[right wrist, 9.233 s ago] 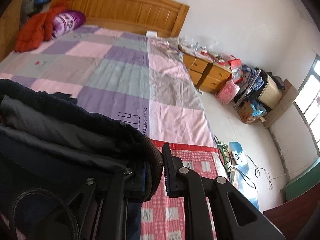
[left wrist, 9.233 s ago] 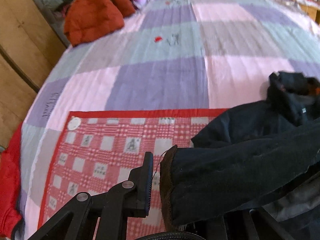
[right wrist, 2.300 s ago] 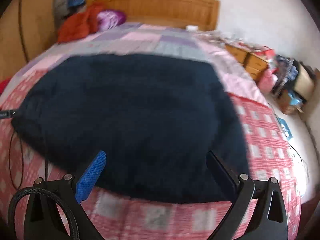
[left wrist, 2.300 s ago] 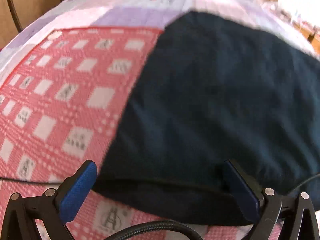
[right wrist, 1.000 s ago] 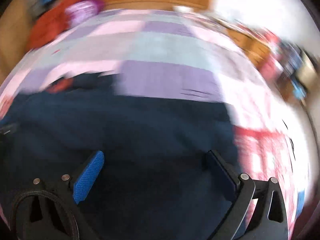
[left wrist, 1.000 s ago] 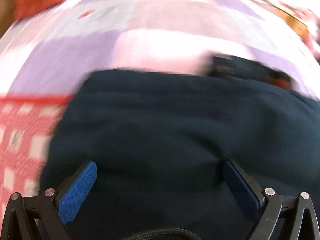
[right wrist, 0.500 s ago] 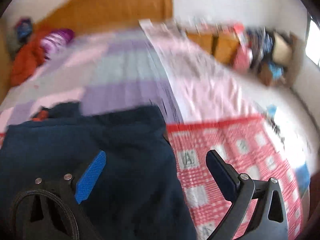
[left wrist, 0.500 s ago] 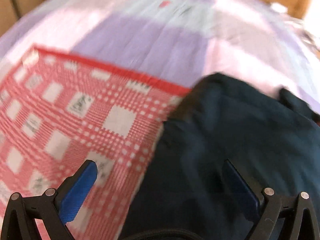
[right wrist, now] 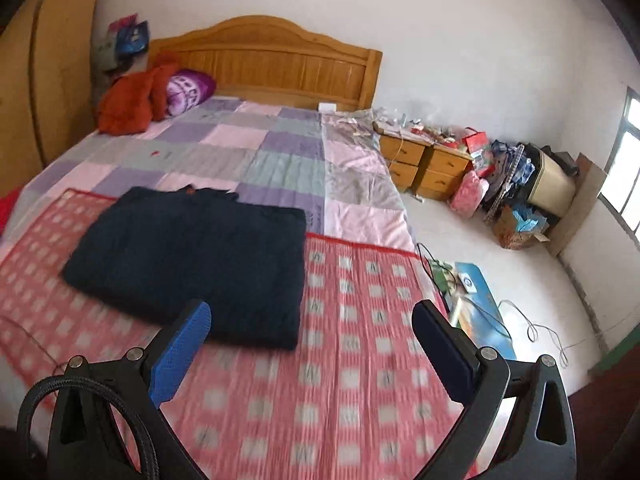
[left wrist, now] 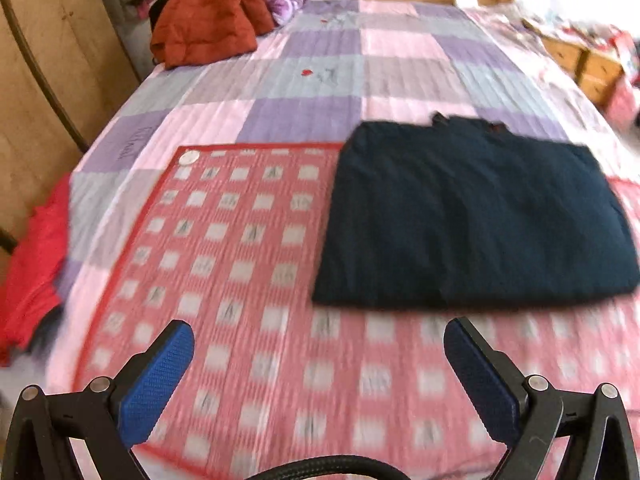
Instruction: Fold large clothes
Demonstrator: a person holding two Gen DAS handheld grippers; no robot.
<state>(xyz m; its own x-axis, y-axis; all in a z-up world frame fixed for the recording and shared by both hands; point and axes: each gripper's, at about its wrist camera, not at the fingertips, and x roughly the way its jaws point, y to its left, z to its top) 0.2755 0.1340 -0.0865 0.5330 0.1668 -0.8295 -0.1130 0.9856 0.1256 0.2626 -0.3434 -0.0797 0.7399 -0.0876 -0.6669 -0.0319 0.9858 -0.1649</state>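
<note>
While folded on red checked mat (left wrist: 240,240), dark garment (left wrist: 472,216).

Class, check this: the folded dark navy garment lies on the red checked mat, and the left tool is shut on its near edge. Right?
Not quite. The folded dark navy garment does lie on the red checked mat, but the left tool is open and clear of it, per the left wrist view.

Orange jacket (left wrist: 204,24) near wooden headboard (right wrist: 264,64)

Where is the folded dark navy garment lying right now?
The dark navy garment lies flat on the red checked mat, right of centre in the left wrist view, its far edge overlapping the patchwork bedspread.
</note>
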